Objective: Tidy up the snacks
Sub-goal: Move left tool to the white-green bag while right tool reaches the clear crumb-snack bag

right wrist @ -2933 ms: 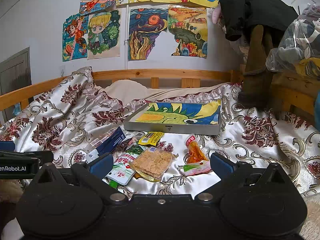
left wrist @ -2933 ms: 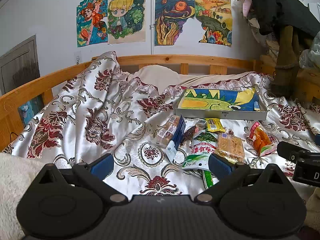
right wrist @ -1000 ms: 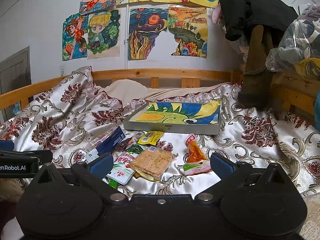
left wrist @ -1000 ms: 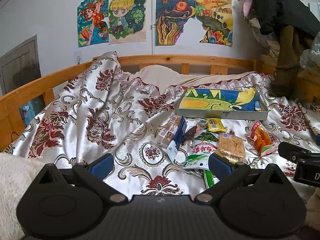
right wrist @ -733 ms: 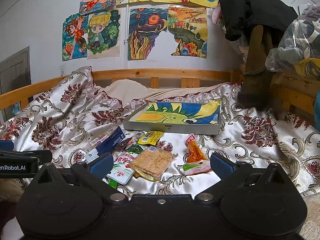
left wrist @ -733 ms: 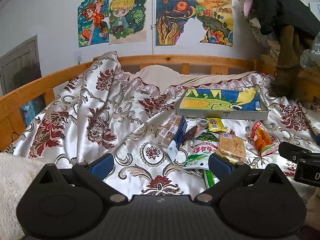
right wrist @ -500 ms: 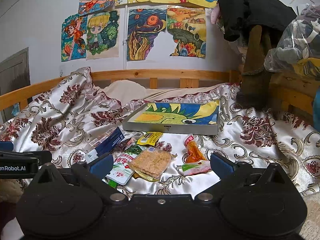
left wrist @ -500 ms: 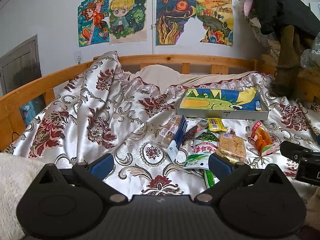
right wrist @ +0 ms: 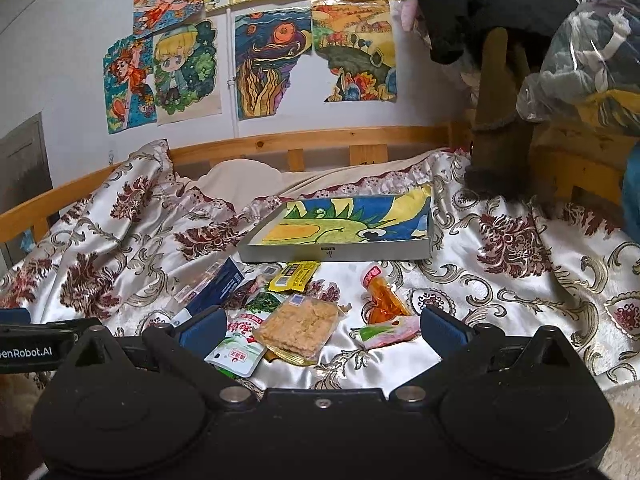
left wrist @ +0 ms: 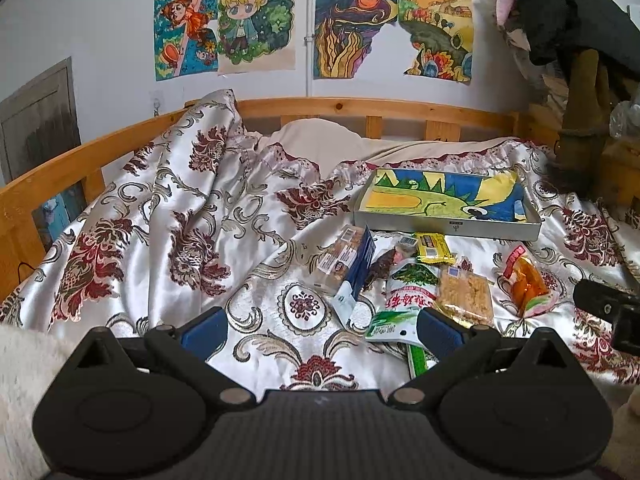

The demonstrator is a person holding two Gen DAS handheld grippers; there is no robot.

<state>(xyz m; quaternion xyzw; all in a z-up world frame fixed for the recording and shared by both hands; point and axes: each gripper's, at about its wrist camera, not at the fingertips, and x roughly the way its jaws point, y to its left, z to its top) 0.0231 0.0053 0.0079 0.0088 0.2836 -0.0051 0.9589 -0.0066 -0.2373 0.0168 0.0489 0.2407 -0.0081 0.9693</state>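
Several snack packets lie on the patterned bedspread in front of a shallow grey tray [left wrist: 448, 229] [right wrist: 336, 254] with a dragon drawing in its bottom. Among them are a blue box [left wrist: 360, 266] [right wrist: 216, 286], a yellow packet [left wrist: 432, 245] [right wrist: 294, 276], a green-white pouch [left wrist: 406, 294] [right wrist: 240, 338], a clear-wrapped crispy cake [left wrist: 464, 296] [right wrist: 298, 326] and an orange packet [left wrist: 524, 280] [right wrist: 384, 296]. My left gripper [left wrist: 318, 328] is open and empty, near and left of the pile. My right gripper [right wrist: 320, 326] is open and empty, just short of the cake.
A wooden bed rail [left wrist: 360, 106] runs along the back and left. Drawings [left wrist: 256, 20] hang on the wall. Dark clothes and a bagged bundle [right wrist: 580, 60] hang at the right. A pale pillow [left wrist: 316, 140] lies at the head. The right gripper shows at the left wrist view's right edge [left wrist: 608, 308].
The right gripper view has shifted: the tray and snacks sit lower and more to the right. The left gripper has barely moved. Both grippers stay open.
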